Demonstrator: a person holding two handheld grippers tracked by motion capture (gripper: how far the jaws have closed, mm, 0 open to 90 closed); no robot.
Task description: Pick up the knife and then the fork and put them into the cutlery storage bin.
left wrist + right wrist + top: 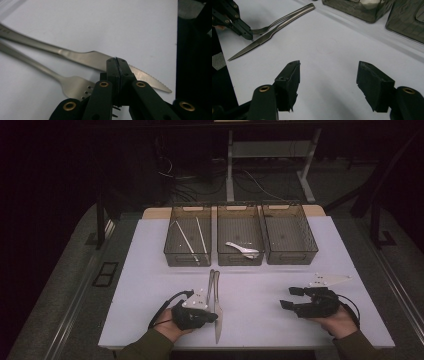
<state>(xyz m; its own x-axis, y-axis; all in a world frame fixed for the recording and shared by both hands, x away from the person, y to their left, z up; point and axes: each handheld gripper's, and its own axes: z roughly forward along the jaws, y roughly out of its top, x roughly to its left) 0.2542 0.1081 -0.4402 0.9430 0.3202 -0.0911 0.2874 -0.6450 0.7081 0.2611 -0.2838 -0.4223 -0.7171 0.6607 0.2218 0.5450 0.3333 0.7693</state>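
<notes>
Left hand-held gripper (117, 60) pinched shut on knife (82, 58) lying on desk (112, 27) beside fork (72, 86); thin blade may slip or drag fork; right hand-held gripper (328, 82) wide, empty.

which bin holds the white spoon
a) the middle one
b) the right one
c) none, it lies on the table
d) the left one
a: in the high view the white spoon lies inside the middle bin of the three, while the left bin holds two thin sticks.
</notes>
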